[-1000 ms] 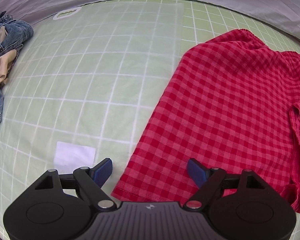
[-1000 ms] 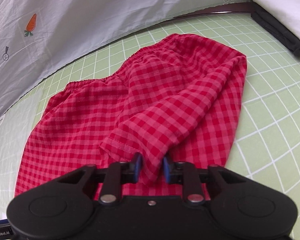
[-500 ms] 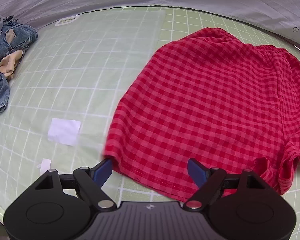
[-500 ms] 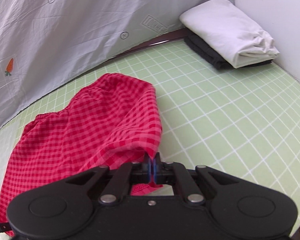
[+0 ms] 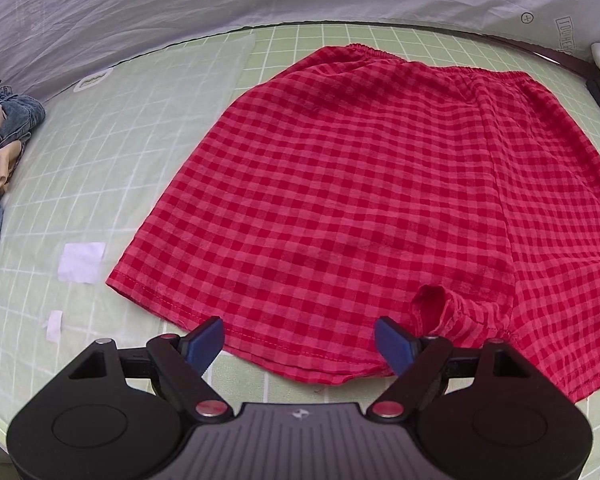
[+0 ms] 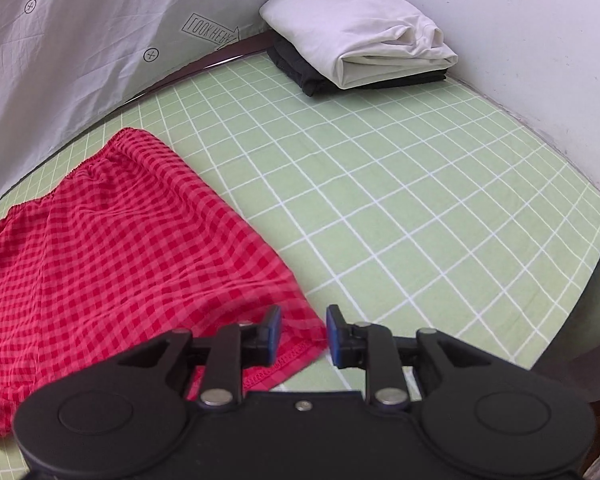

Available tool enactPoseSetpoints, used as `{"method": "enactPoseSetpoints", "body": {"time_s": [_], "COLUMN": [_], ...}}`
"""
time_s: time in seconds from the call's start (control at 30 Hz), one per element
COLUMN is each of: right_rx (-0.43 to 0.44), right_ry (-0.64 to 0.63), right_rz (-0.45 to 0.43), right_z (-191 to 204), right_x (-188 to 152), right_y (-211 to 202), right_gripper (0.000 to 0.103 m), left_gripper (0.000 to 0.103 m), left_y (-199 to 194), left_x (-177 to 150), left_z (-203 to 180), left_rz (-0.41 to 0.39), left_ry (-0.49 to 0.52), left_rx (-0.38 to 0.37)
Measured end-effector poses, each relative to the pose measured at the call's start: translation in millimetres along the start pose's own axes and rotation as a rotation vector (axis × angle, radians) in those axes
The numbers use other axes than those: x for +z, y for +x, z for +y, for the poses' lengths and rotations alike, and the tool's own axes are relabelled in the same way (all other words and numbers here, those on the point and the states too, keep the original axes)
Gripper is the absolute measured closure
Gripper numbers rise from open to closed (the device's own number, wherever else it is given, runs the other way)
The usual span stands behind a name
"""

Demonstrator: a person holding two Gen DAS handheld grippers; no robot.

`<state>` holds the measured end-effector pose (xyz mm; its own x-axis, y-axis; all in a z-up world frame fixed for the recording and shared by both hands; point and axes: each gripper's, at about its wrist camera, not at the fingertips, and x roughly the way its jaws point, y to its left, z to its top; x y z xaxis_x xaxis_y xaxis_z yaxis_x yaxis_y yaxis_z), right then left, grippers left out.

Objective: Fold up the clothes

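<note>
Red gingham shorts point(image 5: 360, 200) lie spread flat, apparently unfolded; all folds remain. Left gripper point(image 5: 300, 340) and right gripper point(image 6: 303, 330) are released, holding nothing.

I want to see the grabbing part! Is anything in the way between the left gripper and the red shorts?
Nothing visible is. The left gripper is open right at the near hem of the red shorts, with only green checked cloth below. The white paper scraps and the jeans lie off to the left.
</note>
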<state>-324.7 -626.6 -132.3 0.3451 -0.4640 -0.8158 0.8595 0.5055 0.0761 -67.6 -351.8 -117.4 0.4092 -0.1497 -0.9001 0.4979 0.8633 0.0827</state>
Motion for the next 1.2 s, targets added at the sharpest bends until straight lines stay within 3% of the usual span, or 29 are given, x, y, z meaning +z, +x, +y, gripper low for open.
{"method": "enactPoseSetpoints", "body": {"time_s": [0.2, 0.3, 0.67, 0.9, 1.2], "right_rx": [0.014, 0.022, 0.025, 0.020, 0.045], "right_ry": [-0.037, -0.055, -0.064, -0.056, -0.208], "right_rz": [-0.006, -0.009, -0.011, -0.012, -0.067], "right_z": [-2, -4, -10, -10, 9], "right_x": [-1, -2, -4, -5, -9], "right_y": [0, 0, 2, 7, 2], "right_gripper": [0.057, 0.044, 0.025, 0.024, 0.049], "left_gripper": [0.020, 0.020, 0.020, 0.020, 0.020], "left_y": [-11, -7, 11, 10, -9], "left_x": [10, 16, 0, -27, -18], "left_z": [9, 8, -42, -61, -56], "left_rz": [-0.096, -0.087, -0.013, 0.031, -0.007], "left_ry": [-0.104, -0.148, 0.068, 0.191, 0.128], "left_rx": [0.020, 0.036, -0.008, -0.001, -0.016]}}
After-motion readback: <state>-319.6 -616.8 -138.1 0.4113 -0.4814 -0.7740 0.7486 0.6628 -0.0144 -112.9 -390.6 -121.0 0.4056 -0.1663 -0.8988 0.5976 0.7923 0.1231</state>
